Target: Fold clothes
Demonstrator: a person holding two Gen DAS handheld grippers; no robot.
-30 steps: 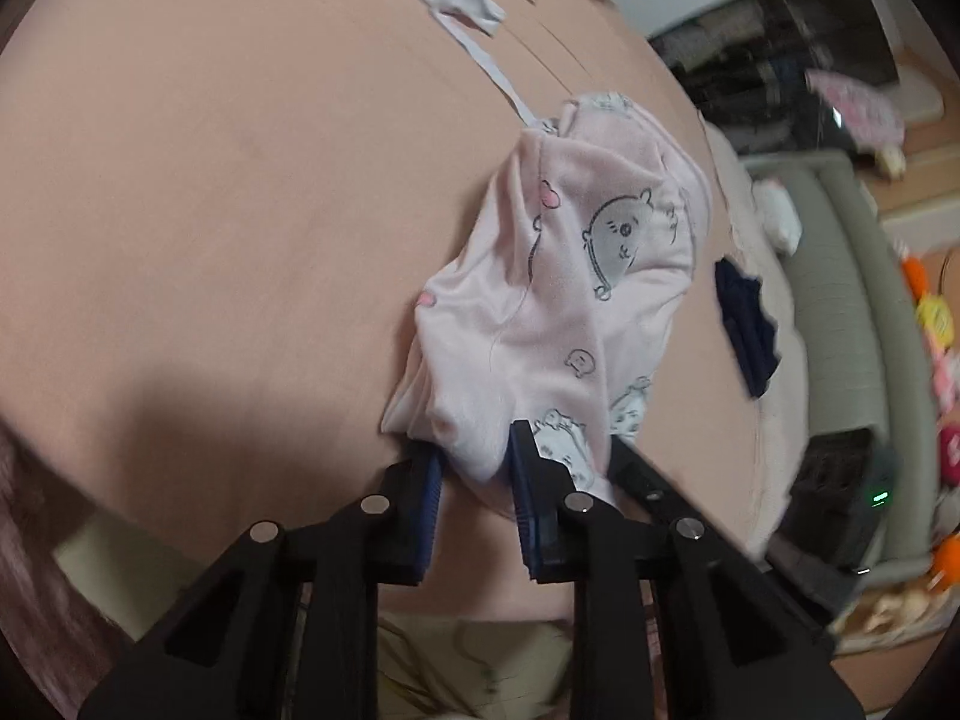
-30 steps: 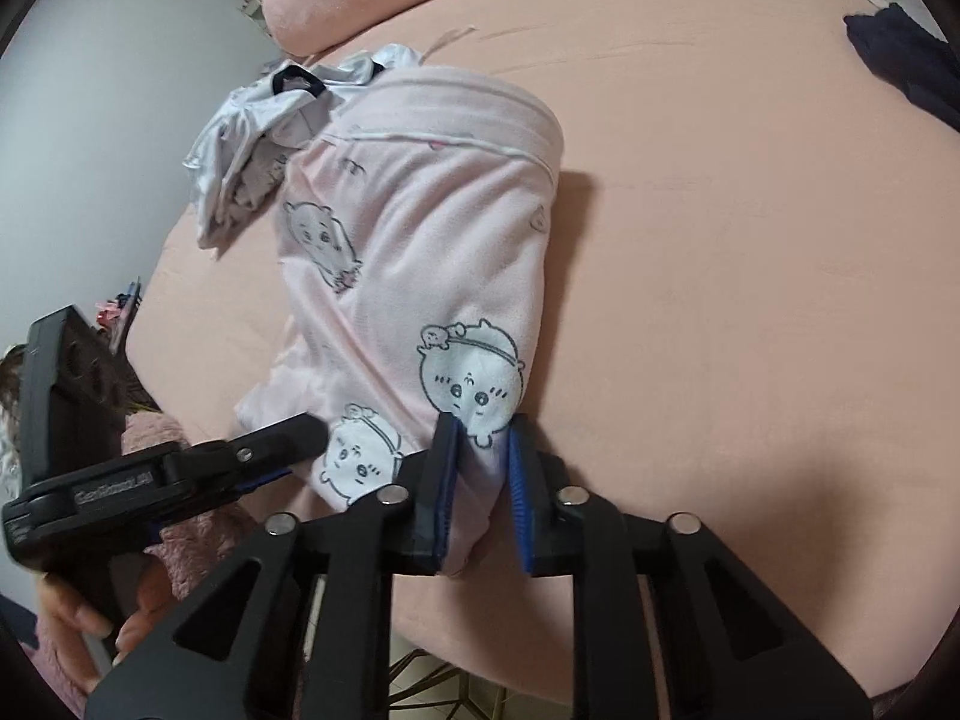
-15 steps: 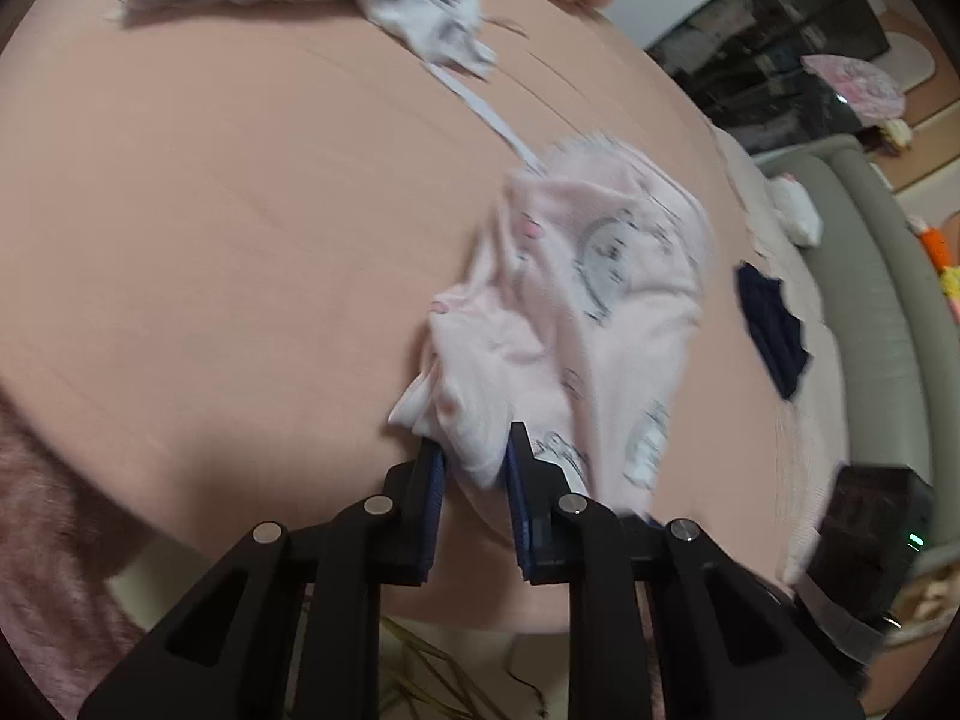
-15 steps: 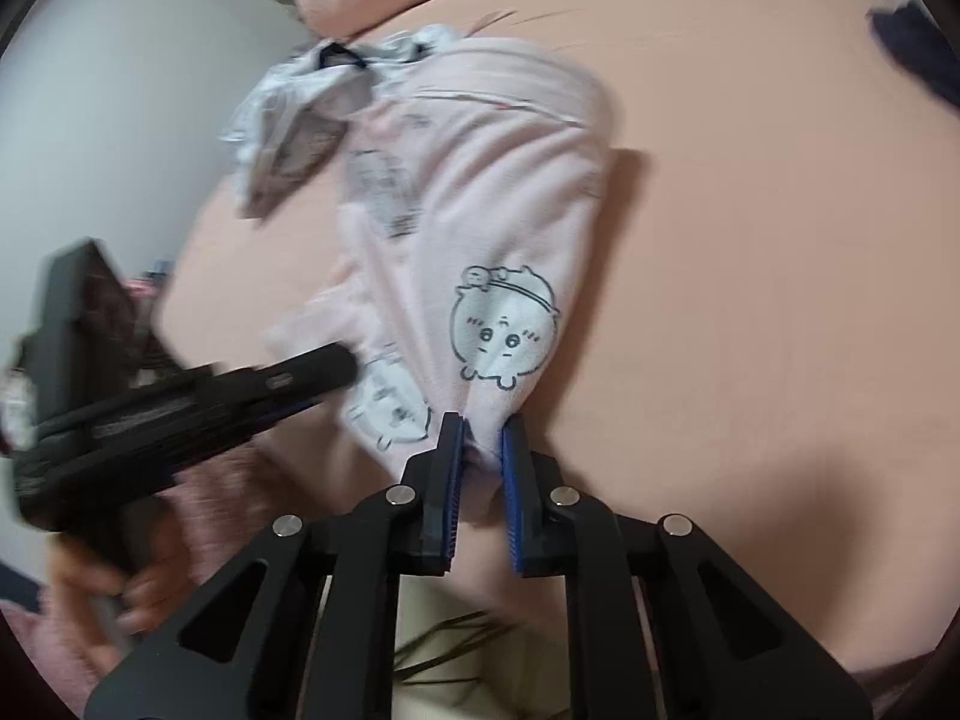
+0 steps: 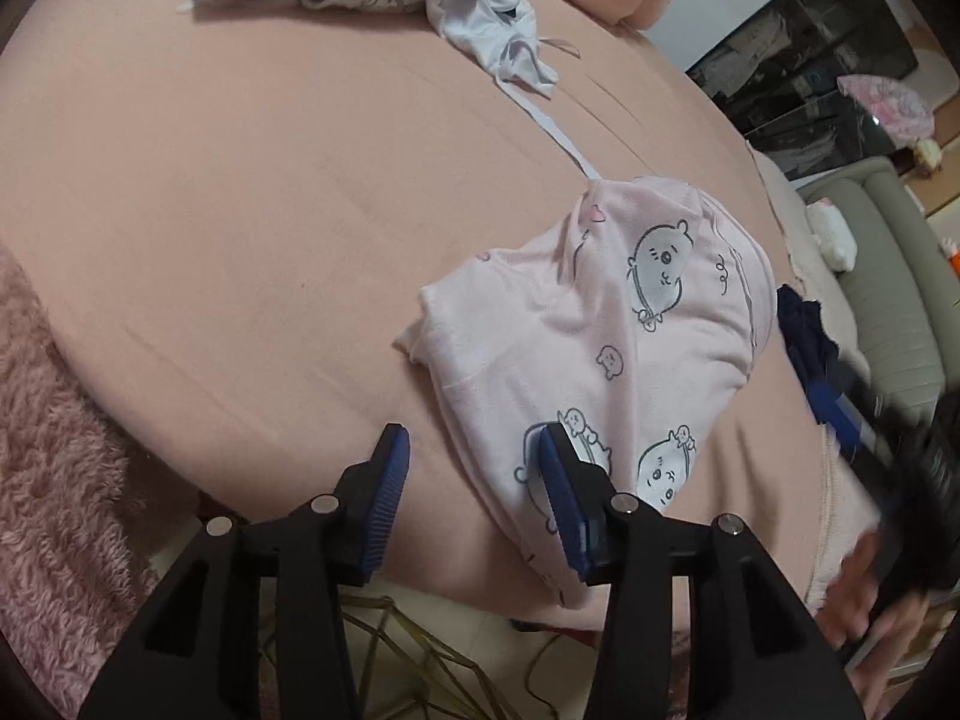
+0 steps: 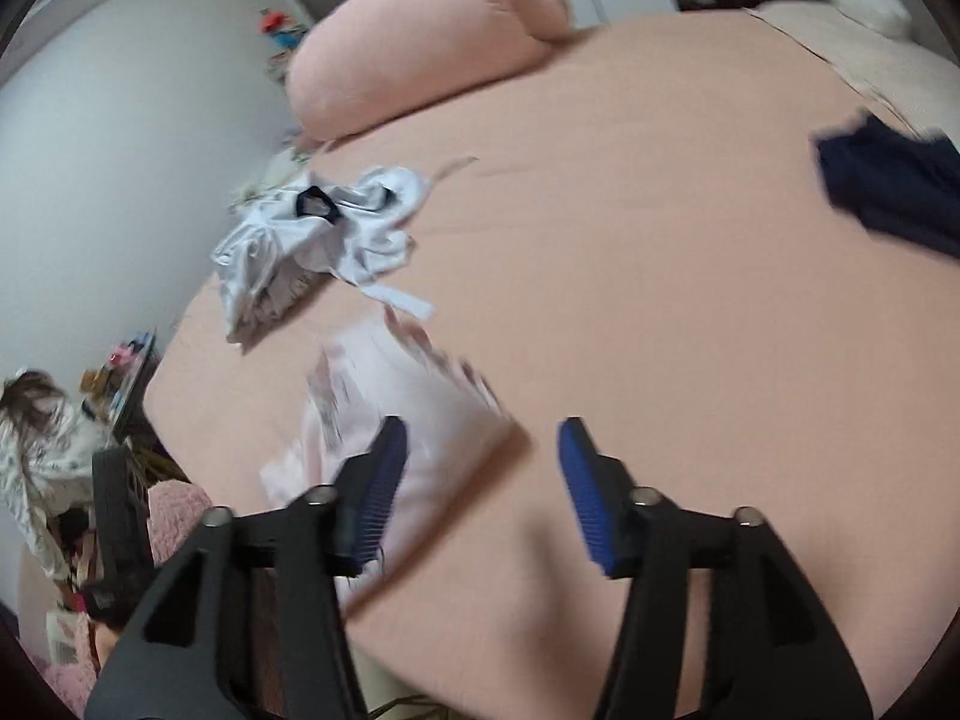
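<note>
Pink folded garment [image 5: 606, 348] lies just beyond the left hand-held gripper [image 5: 474, 450], whose jaws are opening, empty.

**No legible text in either view**

No words, brand names, numbers or signs can be read in the left wrist view or the right wrist view. The pink garment [image 5: 606, 324] on the bed [image 5: 252, 192] carries only printed cartoon figures, small hearts and squiggles, with no lettering among them. The white garment [image 6: 312, 228] at the far side of the bed shows a dark neck patch, too small and blurred for any label to be made out. Shelves [image 5: 804, 78] in the background of the left wrist view hold objects too small to read. The right wrist view is motion-blurred throughout.
</note>
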